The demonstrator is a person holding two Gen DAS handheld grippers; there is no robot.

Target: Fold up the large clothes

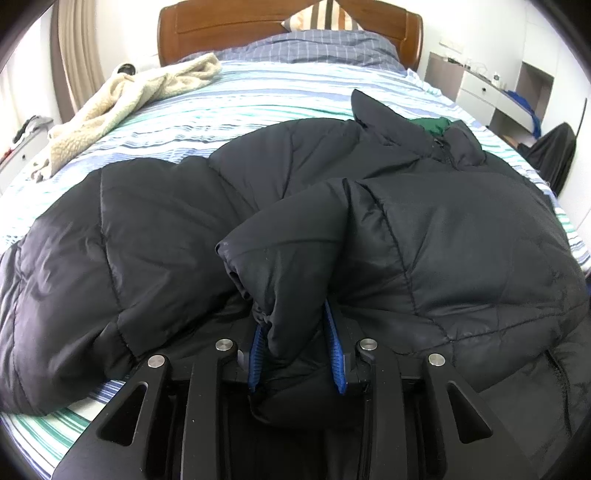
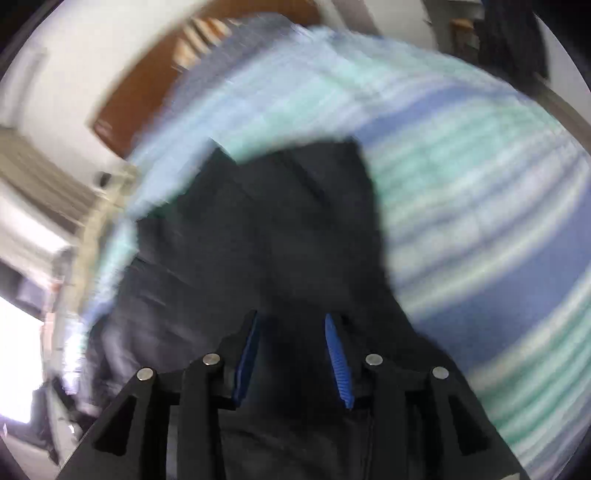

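A large black puffer jacket [image 1: 369, 221] lies spread across the striped bed [image 1: 258, 96], its collar with green lining at the far right. My left gripper [image 1: 295, 314] is shut on a thick fold of the jacket's sleeve or hem, which bulges up between the blue pads [image 1: 336, 354]. In the blurred right wrist view, the jacket [image 2: 277, 229] fills the middle. My right gripper [image 2: 291, 321] hangs over it with its jaws apart; dark fabric lies between the blue pads [image 2: 338, 365], and I cannot tell whether they grip it.
A cream fleece garment [image 1: 122, 99] lies at the bed's far left. A wooden headboard [image 1: 229, 29] and pillows stand at the back. White cabinets [image 1: 491, 92] and a dark bag [image 1: 554, 155] are on the right of the bed.
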